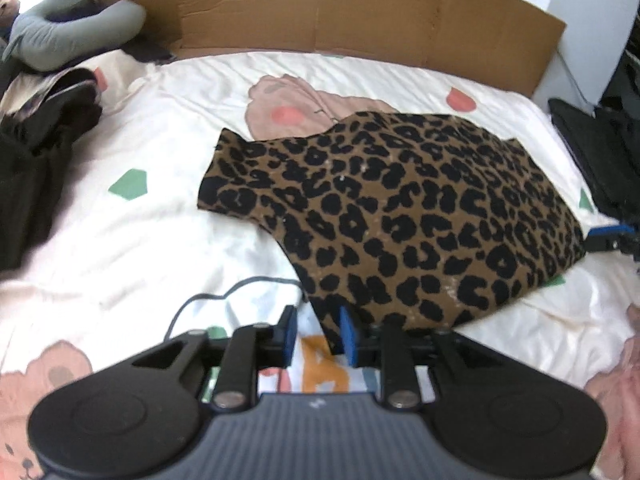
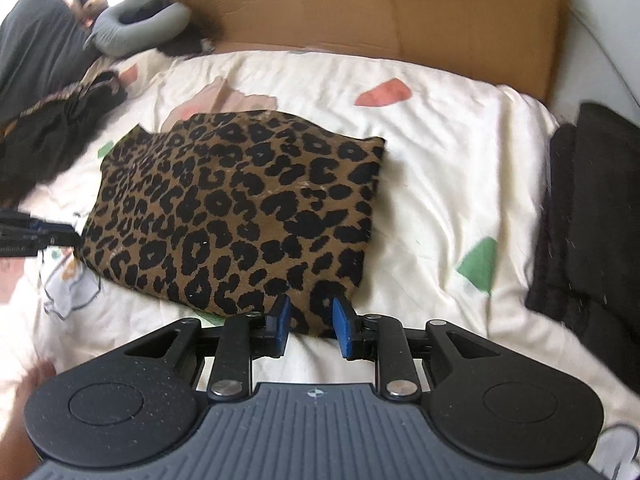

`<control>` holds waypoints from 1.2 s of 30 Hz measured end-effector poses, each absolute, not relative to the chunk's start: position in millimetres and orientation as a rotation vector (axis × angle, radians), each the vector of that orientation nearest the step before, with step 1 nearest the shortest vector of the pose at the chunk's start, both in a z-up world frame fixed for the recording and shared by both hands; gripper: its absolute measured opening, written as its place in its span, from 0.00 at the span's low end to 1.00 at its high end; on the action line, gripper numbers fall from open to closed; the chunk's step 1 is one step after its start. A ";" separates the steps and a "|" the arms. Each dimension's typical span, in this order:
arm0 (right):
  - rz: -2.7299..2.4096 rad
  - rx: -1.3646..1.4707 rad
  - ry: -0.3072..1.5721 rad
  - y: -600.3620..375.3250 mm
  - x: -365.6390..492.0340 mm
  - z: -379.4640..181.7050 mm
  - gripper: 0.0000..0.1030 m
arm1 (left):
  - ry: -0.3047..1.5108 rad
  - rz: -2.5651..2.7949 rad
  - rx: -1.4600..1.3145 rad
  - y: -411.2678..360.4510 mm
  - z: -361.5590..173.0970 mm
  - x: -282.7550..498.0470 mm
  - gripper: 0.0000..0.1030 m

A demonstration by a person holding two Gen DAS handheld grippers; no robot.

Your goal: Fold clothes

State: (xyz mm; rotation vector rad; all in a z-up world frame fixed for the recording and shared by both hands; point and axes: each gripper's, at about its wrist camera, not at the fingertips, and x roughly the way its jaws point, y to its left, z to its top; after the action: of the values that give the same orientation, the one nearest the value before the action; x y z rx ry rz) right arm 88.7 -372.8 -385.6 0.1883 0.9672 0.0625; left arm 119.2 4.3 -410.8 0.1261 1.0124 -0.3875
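A folded leopard-print garment [image 1: 400, 208] lies flat on the cream printed bedsheet [image 1: 160, 240]. At its near left corner sits my left gripper [image 1: 318, 334], jaws a little apart; the corner's edge lies just inside the right blue pad [image 1: 349, 338], and sheet shows through the gap. In the right wrist view the garment [image 2: 232, 208] fills the middle. My right gripper [image 2: 311, 323] is at its near right corner, jaws a little apart, with cloth lying between the pads and no pinch visible. Each gripper shows in the other's view, the right gripper [image 1: 608, 236] and the left gripper [image 2: 36, 236].
A cardboard sheet [image 1: 360, 12] stands along the bed's far edge. Dark clothes [image 1: 36, 168] are heaped on the left, with a grey neck pillow [image 1: 76, 36] behind them. A dark folded stack [image 2: 592, 208] lies at the right. A hand [image 2: 36, 376] shows at lower left.
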 end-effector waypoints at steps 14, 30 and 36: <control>-0.020 0.634 1.052 -412.3 87.9 -424.7 0.30 | 1.080 -0.389 0.003 5.4 -431.5 121.2 0.32; -0.041 1.090 0.993 -446.2 75.0 -449.7 0.24 | 1.089 -0.390 -0.064 15.3 -437.3 122.9 0.31; -0.031 1.265 0.947 -443.4 78.3 -467.0 0.44 | 1.086 -0.383 -0.116 20.4 -439.8 121.5 0.31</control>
State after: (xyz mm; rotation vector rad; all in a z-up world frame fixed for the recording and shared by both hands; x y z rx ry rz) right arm 78.3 -443.4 -467.1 1.2653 0.9467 -0.0312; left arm 121.5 20.4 -439.8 -0.1163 1.0857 -0.3829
